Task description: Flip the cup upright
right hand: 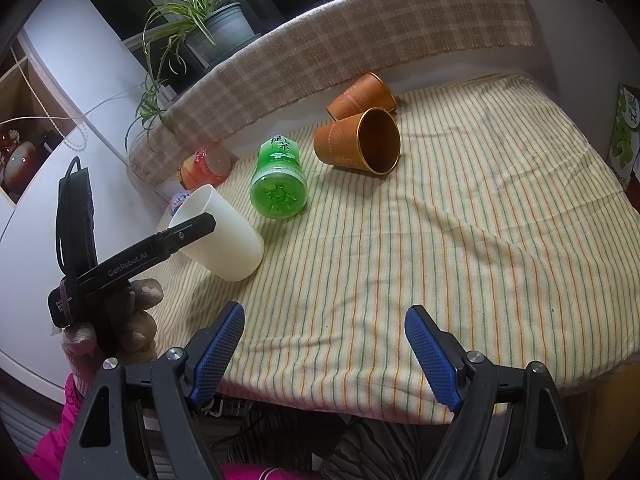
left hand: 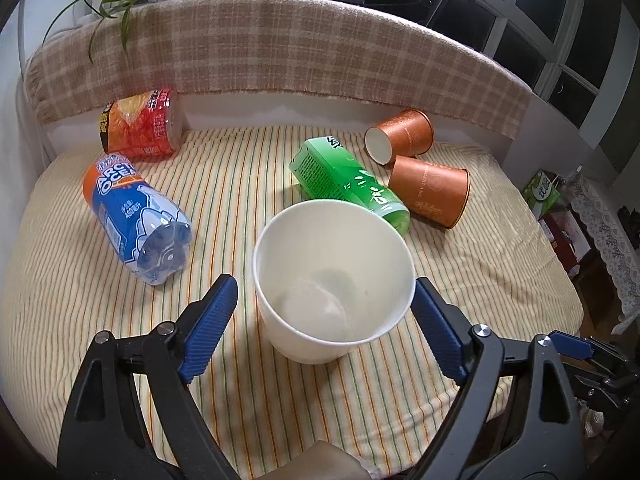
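Note:
A white cup (left hand: 334,280) stands mouth-up on the striped cloth between the fingers of my left gripper (left hand: 324,300). The jaws are wide open; the right pad (left hand: 434,328) is close to the cup's rim, the left pad (left hand: 212,320) is apart from it. In the right wrist view the white cup (right hand: 220,236) sits at the left with the left gripper's finger (right hand: 180,240) beside it. My right gripper (right hand: 324,344) is open and empty above the cloth's front edge.
Two orange paper cups (left hand: 430,194) (left hand: 400,136) lie on their sides at the back right. A green bottle (left hand: 352,182), a blue bottle (left hand: 136,220) and a red bottle (left hand: 140,124) lie on the cloth (left hand: 480,280). A plaid blanket (left hand: 280,48) covers the back ledge.

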